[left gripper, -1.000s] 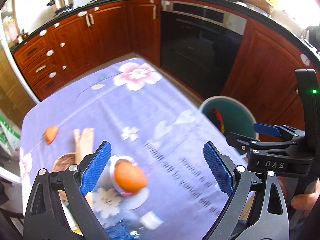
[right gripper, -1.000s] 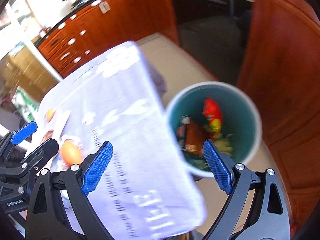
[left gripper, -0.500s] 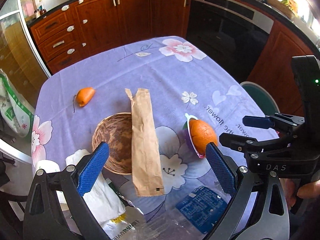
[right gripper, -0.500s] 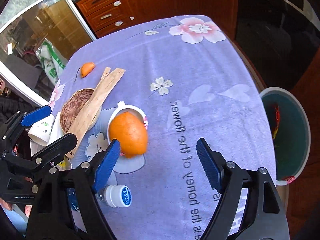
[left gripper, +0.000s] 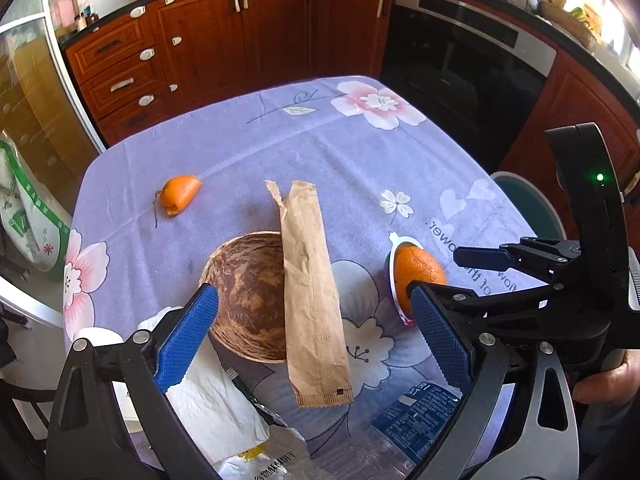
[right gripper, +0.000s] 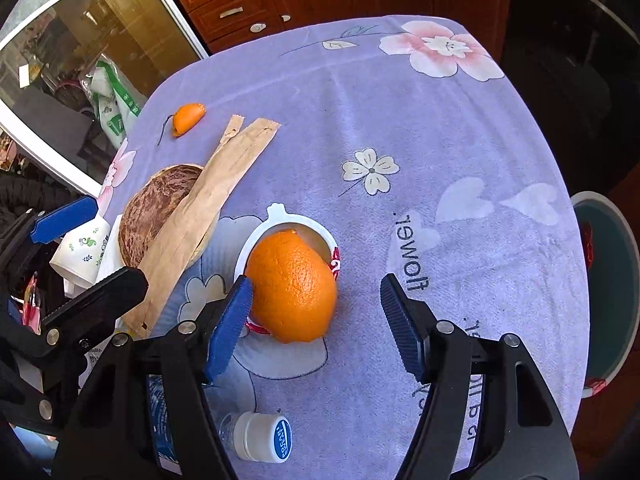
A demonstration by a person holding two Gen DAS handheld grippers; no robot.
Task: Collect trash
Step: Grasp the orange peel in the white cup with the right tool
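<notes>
One paper sleeve [left gripper: 314, 296] lying lengthwise, torn end pointing away

Table w/ purple cloth [left gripper: 248, 148]: bowl [left gripper: 248, 292], paper sleeve [left gripper: 312, 292], peel [left gripper: 180, 194].

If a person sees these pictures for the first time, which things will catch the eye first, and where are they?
First comes the big orange peel sitting in a white plastic cup lying on its side, between the fingers of the open right gripper. Left of it, a long brown paper bag lies across the rim of a brown bowl on the purple flowered tablecloth. A smaller peel piece lies alone farther back.
</notes>
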